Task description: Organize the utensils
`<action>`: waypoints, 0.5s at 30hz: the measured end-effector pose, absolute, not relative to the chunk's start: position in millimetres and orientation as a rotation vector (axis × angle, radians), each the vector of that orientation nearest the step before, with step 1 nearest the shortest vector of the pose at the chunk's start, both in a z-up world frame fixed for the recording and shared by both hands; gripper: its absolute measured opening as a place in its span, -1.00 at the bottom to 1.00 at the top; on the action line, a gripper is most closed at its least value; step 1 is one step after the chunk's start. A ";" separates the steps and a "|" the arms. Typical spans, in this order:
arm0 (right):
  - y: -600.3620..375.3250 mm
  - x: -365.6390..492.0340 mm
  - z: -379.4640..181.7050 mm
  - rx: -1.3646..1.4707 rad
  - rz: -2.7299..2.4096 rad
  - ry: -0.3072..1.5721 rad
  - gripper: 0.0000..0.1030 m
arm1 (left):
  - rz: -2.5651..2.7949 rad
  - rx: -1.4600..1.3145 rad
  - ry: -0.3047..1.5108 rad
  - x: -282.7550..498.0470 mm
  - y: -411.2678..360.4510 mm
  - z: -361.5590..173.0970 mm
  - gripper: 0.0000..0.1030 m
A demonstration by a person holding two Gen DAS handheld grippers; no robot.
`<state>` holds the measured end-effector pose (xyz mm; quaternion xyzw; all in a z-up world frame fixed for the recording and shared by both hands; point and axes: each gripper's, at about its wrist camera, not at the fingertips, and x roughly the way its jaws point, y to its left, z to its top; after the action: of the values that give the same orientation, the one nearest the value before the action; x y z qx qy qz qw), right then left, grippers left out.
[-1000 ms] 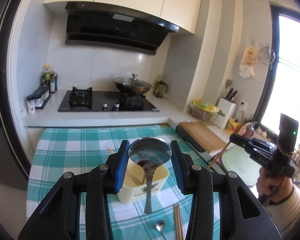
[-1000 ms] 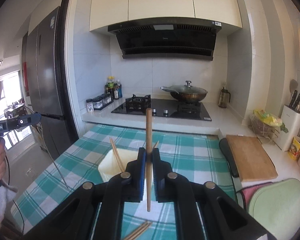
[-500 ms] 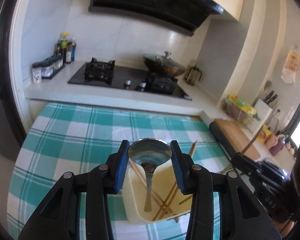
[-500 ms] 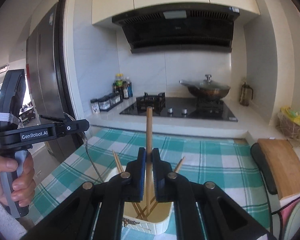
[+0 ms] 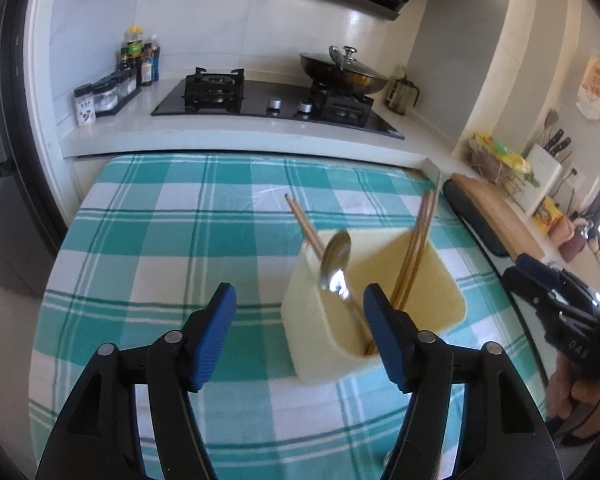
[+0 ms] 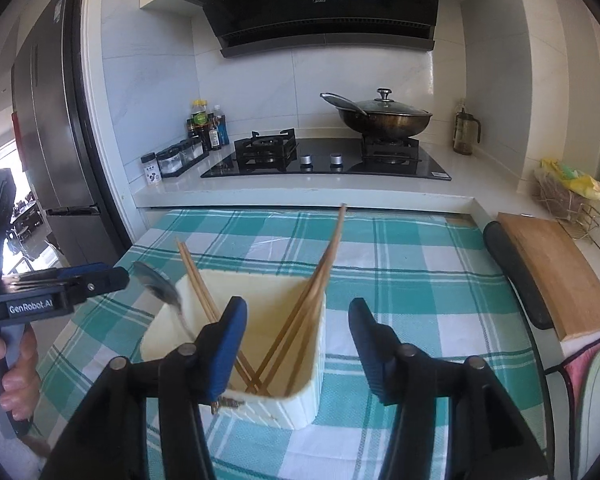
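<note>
We had both grippers opening and empty: our left gripper and right gripper. At centre frame, the spoon and chopsticks leaned inside the cream holder.

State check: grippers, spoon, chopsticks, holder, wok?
left gripper: jaws opening, nothing pressed between them
right gripper: jaws opening, nothing held
spoon: in holder, bowl up, leaning
chopsticks: in holder, crossed, leaning
holder: upright on tablecloth
wok: lidded, on stove
</note>
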<state>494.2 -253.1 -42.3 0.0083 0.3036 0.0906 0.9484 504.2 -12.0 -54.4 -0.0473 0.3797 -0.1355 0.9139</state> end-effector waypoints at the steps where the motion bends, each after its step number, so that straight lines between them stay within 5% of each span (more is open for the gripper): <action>1: -256.5 483.2 -44.8 0.001 0.180 0.628 0.06 | -0.279 -0.080 0.801 492.5 -6.6 -60.1 0.45; 8: -288.8 379.8 -113.4 -0.105 0.131 0.783 0.06 | -0.257 -0.027 0.984 384.8 22.9 -148.8 0.47; 15: -319.4 297.4 -186.2 -0.053 0.026 0.902 0.06 | -0.222 -0.102 0.980 331.3 14.7 -200.2 0.47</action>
<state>297.4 -319.4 -186.2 -0.0257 0.4360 0.0127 0.8995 331.3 14.7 -200.2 -0.0490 0.4695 -0.1061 0.8752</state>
